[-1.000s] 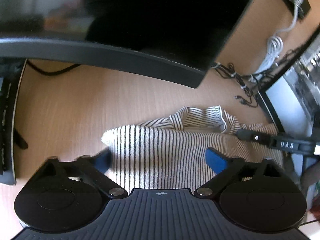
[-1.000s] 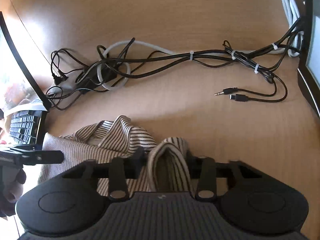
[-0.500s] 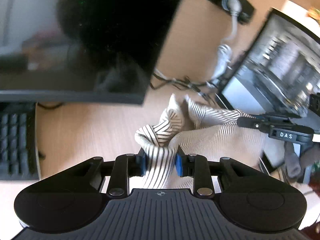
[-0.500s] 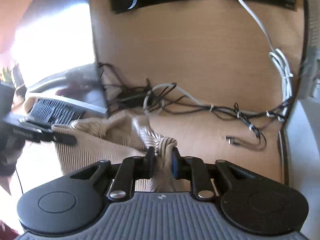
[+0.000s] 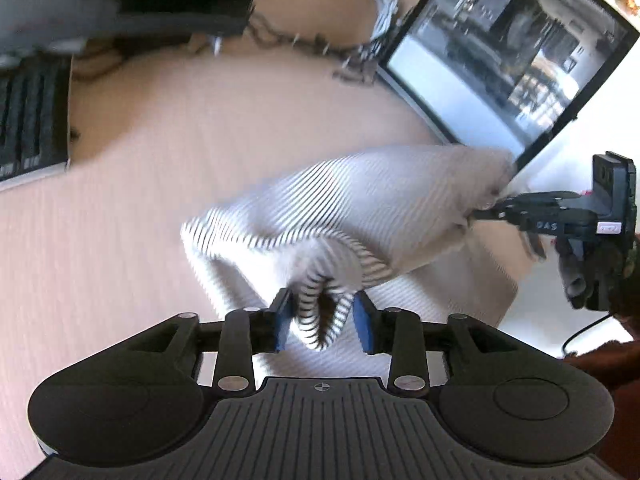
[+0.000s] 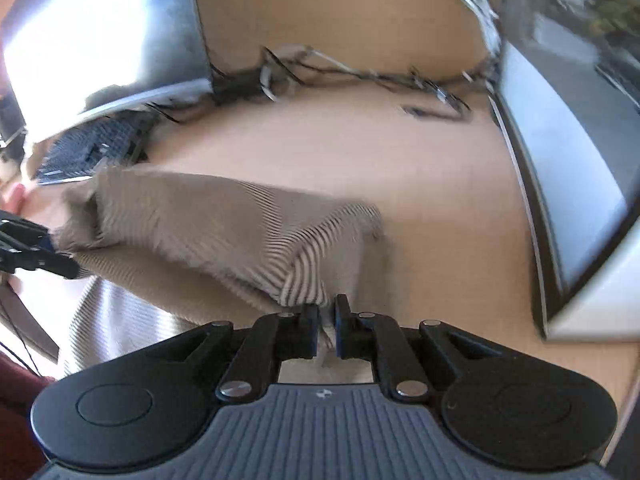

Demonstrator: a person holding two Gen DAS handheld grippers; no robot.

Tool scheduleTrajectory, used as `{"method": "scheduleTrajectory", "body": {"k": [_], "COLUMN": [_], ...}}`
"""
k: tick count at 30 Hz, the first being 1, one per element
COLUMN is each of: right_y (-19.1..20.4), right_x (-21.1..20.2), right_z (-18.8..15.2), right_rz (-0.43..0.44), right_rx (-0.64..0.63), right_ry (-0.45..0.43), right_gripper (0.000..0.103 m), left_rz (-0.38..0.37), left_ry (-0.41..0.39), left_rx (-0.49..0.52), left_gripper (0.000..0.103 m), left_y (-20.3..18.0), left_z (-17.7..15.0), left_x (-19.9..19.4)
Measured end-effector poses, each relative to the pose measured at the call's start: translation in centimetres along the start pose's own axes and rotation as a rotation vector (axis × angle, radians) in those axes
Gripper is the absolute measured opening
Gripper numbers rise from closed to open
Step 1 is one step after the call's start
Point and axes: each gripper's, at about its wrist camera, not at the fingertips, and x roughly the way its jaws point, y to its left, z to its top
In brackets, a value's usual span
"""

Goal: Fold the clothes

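A black-and-white striped garment [image 5: 352,208] hangs lifted above the light wooden desk [image 5: 140,208], stretched between both grippers. My left gripper [image 5: 322,316] is shut on a bunched striped fold of it between its blue pads. My right gripper [image 6: 326,322] is shut on another edge of the same garment [image 6: 224,228]. The right gripper also shows at the far right of the left wrist view [image 5: 496,210], pinching the cloth. The left gripper shows at the left edge of the right wrist view [image 6: 60,264]. Both views are motion-blurred.
A monitor [image 5: 508,52] stands at the right, another monitor [image 6: 92,32] at the left with a black keyboard [image 6: 92,148] below it. A tangle of cables [image 6: 360,76] lies along the back of the desk. The desk's front edge is near the person.
Both grippers closed on the striped garment and lifted it off the desk, pulling back toward the person. The cloth now hangs stretched between them.
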Motion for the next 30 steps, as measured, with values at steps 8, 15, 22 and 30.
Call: {"method": "scheduleTrajectory", "body": {"k": [8, 15, 22, 30], "right_y": [-3.6, -4.0, -1.8, 0.1], "right_x": [-3.6, -1.4, 4.6, 7.0], "right_z": [-1.2, -0.4, -0.9, 1.6], "right_rz": [0.003, 0.074, 0.097, 0.113], "right_rx": [0.321, 0.437, 0.366, 0.19], "right_ry": [-0.11, -0.135, 0.07, 0.059], "right_gripper": [0.04, 0.063, 0.077, 0.049], "left_rz": [-0.018, -0.14, -0.226, -0.15], "left_ry": [0.0, -0.057, -0.017, 0.06], "left_rx": [-0.111, -0.346, -0.505, -0.489], "left_gripper": [0.048, 0.073, 0.095, 0.073], "left_y": [2.3, 5.3, 5.4, 3.3], "left_z": [-1.0, -0.8, -0.1, 1.2], "left_x": [-1.9, -3.3, -0.8, 3.5]}}
